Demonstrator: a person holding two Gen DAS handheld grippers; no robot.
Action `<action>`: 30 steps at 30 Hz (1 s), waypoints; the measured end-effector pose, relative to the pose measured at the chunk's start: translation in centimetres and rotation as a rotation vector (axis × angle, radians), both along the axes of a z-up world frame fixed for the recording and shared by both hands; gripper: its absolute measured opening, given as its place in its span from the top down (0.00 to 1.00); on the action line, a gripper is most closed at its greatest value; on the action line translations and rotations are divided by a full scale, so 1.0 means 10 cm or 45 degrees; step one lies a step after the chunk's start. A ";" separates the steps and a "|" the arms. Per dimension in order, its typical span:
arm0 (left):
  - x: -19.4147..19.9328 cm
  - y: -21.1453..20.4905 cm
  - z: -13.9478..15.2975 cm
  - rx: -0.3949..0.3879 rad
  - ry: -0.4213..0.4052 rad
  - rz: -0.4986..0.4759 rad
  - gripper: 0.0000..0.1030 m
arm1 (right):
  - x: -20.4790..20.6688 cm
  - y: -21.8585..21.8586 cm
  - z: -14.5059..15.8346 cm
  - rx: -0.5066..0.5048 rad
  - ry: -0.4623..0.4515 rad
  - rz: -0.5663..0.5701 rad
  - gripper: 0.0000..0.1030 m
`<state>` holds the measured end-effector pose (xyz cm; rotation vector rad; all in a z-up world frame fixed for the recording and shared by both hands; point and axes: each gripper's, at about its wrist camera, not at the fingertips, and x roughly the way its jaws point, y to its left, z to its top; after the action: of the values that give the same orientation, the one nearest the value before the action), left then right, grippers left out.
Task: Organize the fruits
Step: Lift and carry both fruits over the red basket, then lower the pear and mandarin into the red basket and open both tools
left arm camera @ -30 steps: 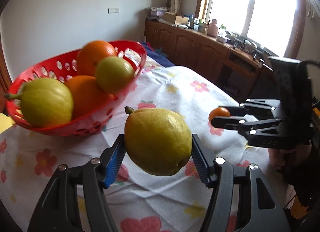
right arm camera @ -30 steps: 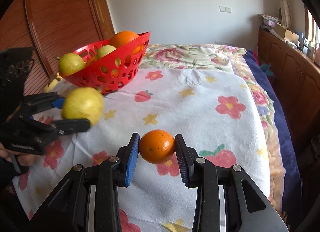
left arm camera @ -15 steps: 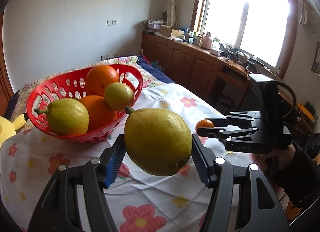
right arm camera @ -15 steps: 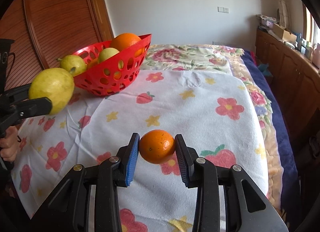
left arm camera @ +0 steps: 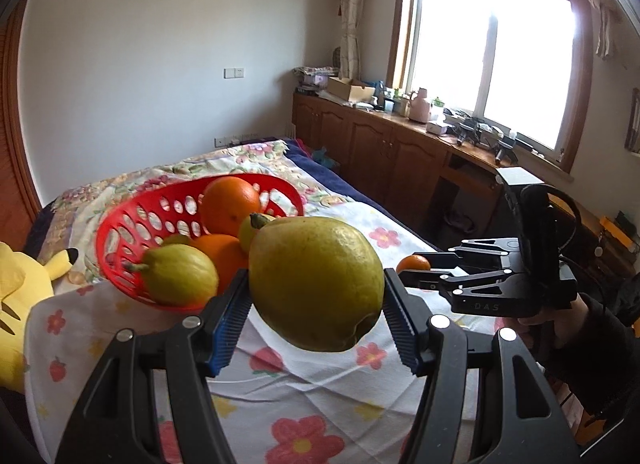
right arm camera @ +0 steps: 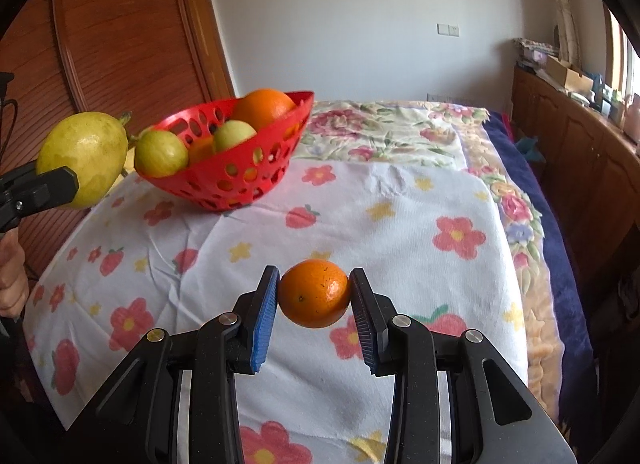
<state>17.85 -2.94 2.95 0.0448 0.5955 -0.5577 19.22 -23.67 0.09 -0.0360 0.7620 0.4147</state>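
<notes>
At the centre of the left wrist view, the left claw (left arm camera: 316, 312) is clamped on a large yellow-green pear (left arm camera: 316, 284), its ribbed pads pressed to either side so the fruit hangs clear of the flowered cloth (left arm camera: 280, 396) on the bed. Behind it, at middle left, the red basket (left arm camera: 132, 220) holds two oranges and some smaller pears, one of which leans over the near rim. The pear seems lifted to rim height to go in on top. At middle right, the right claw (left arm camera: 416, 270) carries a small orange (left arm camera: 414, 263).

Low in the centre of the right wrist view, the right claw (right arm camera: 314, 304) is clamped on that small orange (right arm camera: 314, 292), held above the cloth (right arm camera: 400, 244), probably awaiting its turn. At upper left the basket (right arm camera: 240, 184) sits tilted, already well filled. At the far left edge, the held pear (right arm camera: 84, 156) is just beside the basket's rim.
</notes>
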 end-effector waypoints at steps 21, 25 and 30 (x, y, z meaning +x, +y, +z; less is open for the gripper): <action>0.71 0.77 -0.01 0.025 -0.046 0.194 0.39 | 0.64 0.60 0.56 -0.015 -0.176 0.129 0.65; 0.92 0.85 -0.10 0.037 -0.023 0.214 0.39 | 0.83 0.67 0.58 -0.020 -0.190 0.136 0.65; 1.14 0.89 -0.18 0.050 -0.010 0.217 0.39 | 1.05 0.70 0.54 -0.034 -0.188 0.129 0.65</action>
<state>29.22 5.97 1.11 0.0328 0.5967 -0.3807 29.68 -16.66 5.50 -0.1294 0.6220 0.4930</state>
